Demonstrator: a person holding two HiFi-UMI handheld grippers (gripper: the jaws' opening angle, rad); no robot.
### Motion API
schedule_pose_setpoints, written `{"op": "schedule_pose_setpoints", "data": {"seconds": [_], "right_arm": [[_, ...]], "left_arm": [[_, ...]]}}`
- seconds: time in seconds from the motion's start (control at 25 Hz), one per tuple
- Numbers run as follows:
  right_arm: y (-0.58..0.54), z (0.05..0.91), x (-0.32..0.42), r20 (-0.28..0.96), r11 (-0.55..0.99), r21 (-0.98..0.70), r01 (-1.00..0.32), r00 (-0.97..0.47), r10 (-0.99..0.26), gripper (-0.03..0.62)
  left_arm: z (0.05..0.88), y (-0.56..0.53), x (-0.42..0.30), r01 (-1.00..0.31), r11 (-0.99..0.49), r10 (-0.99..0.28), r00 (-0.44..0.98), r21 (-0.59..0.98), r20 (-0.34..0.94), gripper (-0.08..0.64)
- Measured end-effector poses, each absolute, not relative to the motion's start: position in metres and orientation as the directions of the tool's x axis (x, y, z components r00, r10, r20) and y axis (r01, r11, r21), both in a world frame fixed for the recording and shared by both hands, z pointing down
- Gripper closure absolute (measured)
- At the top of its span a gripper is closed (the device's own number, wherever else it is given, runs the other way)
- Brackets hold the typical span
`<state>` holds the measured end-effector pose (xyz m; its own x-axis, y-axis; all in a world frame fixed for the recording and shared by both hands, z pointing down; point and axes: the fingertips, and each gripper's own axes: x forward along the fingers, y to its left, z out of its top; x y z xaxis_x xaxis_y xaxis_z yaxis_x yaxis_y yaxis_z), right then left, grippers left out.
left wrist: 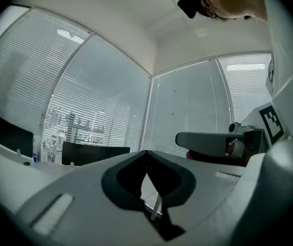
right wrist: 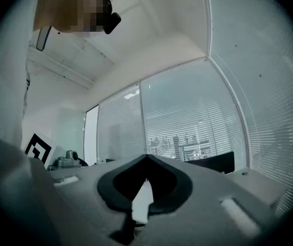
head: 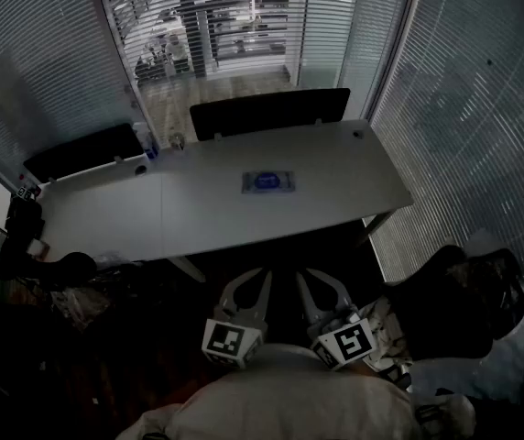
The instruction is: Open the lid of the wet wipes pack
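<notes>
The head camera looked steeply down from overhead, well back from the table [head: 106, 218], with the left gripper [head: 244, 278] and right gripper [head: 322, 280] close at the bottom edge. Each gripper camera sat just behind its own jaws and faced level over the table toward the blinds [left wrist: 92, 122]. All three views shared the chair [head: 269, 113] at the table's far edge and the blinds behind it. Each gripper view also caught the other gripper at its side.
</notes>
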<state>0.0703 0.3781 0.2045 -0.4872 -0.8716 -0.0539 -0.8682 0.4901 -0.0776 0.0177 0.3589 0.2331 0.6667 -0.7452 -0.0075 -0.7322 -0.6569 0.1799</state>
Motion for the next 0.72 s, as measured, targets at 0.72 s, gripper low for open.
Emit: {"op": "schedule_pose_setpoints", "data": {"seconds": [0.72], "right_arm": [[0.3749,0.2069,0.0741,-0.076,0.485,-0.162,-0.86,-0.479,-0.875,0.594]], "left_arm": [[0.2364,0.3549,0.0228,-0.721,-0.664,-0.735,0.678,0.199,0.002,0.557]]}}
